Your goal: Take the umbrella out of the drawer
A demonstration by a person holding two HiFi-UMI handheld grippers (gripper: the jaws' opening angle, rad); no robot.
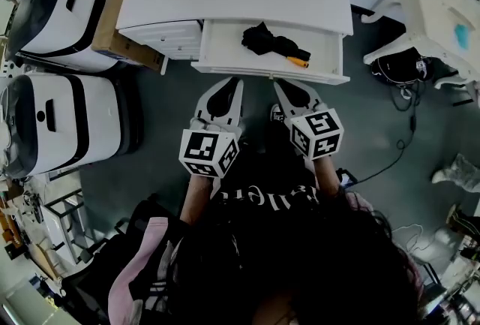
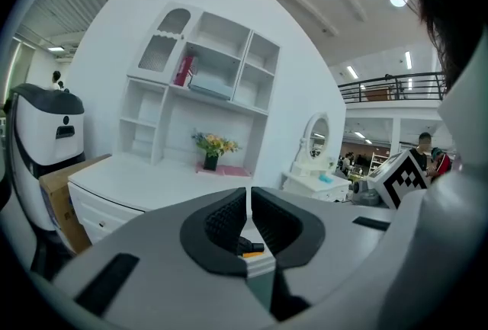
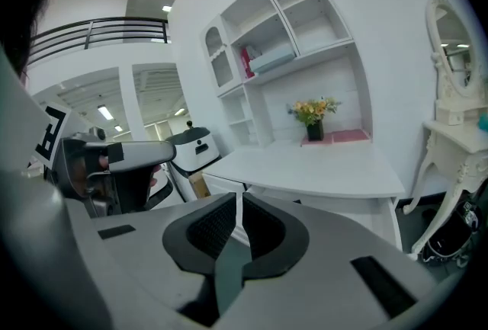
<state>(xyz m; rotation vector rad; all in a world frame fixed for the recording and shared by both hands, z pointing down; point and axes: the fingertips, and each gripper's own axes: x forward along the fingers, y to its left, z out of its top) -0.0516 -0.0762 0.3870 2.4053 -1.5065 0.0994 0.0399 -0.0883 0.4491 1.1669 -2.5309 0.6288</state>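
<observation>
A: Is the umbrella [image 1: 271,41] out yet?

B: No, it lies mid-drawer [image 1: 219,50], which is open. Left gripper [image 1: 229,83] and right gripper [image 1: 281,85] are closed, empty, just short of its front edge.

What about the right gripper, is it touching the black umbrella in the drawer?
Apart. The head view shows the right gripper stopping short of the open drawer, with bare white drawer floor between it and the umbrella.
</observation>
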